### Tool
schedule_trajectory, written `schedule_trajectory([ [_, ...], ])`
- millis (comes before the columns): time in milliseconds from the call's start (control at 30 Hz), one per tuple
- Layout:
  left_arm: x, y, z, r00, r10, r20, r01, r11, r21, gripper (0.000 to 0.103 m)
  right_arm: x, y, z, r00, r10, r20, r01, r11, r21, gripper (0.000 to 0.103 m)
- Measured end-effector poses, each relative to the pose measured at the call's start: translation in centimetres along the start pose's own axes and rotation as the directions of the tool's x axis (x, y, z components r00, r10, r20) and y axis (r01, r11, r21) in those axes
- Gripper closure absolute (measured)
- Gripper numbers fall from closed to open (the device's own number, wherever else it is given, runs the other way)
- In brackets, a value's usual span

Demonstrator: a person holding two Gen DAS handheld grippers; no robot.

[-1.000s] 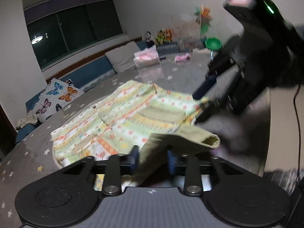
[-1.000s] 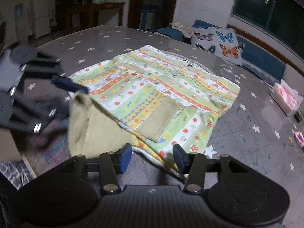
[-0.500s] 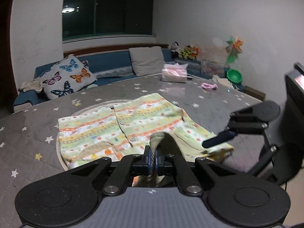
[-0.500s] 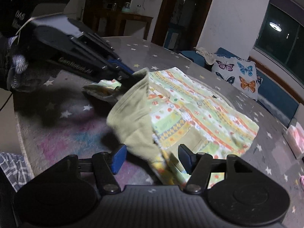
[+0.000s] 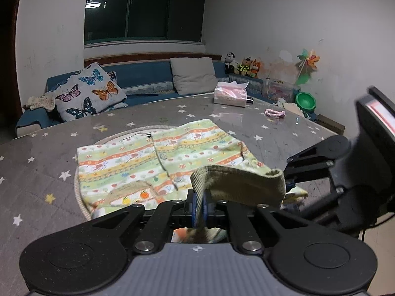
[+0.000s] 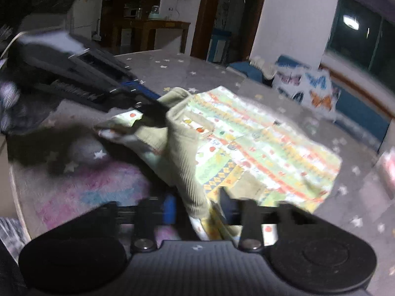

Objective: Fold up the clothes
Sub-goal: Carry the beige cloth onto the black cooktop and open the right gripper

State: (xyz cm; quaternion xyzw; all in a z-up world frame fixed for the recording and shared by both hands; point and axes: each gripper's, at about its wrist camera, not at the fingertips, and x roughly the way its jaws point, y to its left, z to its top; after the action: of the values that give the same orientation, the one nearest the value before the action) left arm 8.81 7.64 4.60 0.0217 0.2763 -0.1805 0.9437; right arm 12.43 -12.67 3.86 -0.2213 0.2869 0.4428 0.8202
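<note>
A child's patterned garment (image 5: 163, 162) with striped prints and an olive ribbed waistband (image 5: 237, 182) lies on the grey star-print table (image 5: 44, 172). My left gripper (image 5: 198, 202) is shut on the waistband's left end and holds it lifted. The waistband stretches right to my right gripper (image 5: 286, 185), seen at the right edge. In the blurred right wrist view the garment (image 6: 259, 143) spreads ahead; the waistband (image 6: 182, 153) runs between my right gripper's (image 6: 197, 212) blue pads, which are still apart around the cloth. The left gripper (image 6: 148, 103) pinches the band's far end.
A pink tissue box (image 5: 230, 95) and a pink hair band (image 5: 275, 113) lie on the far side of the table. A sofa with a butterfly cushion (image 5: 91, 93) runs behind it. A green bowl (image 5: 305, 101) stands at the far right. The table edge (image 6: 14, 187) is near left.
My left gripper closed on the waistband and lifted it. My right gripper moved in over the band's other end, its pads narrowing around the cloth. The view swung to face the sofa.
</note>
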Motion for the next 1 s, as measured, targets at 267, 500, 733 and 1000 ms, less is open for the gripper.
schedule_trajectory([
  [267,-2.2,-1.5,-3.6,0.996,0.088,-0.002,-0.087,0.984,0.157,0.057,-0.9,-2.7,1.5,0.999,0.034,0.033,-0.039,0.988,0.152,0.090],
  [500,-1.2,-1.7,-5.7,0.974,0.225,0.000,-0.214,0.929,0.303,0.057,-1.2,-3.2,2.4,0.998,0.019,0.054,-0.029,0.980,0.199,0.090],
  [733,-0.8,-1.1,-6.9,0.955,0.295,0.043,-0.286,0.868,0.407,0.084,-1.2,-3.4,2.6,0.998,-0.010,0.069,-0.007,0.971,0.240,0.092],
  [1000,-4.6,-1.8,-6.1,0.972,0.225,0.061,-0.231,0.889,0.396,0.096,-3.7,-2.3,2.2,0.992,-0.019,0.123,-0.008,0.977,0.215,0.095],
])
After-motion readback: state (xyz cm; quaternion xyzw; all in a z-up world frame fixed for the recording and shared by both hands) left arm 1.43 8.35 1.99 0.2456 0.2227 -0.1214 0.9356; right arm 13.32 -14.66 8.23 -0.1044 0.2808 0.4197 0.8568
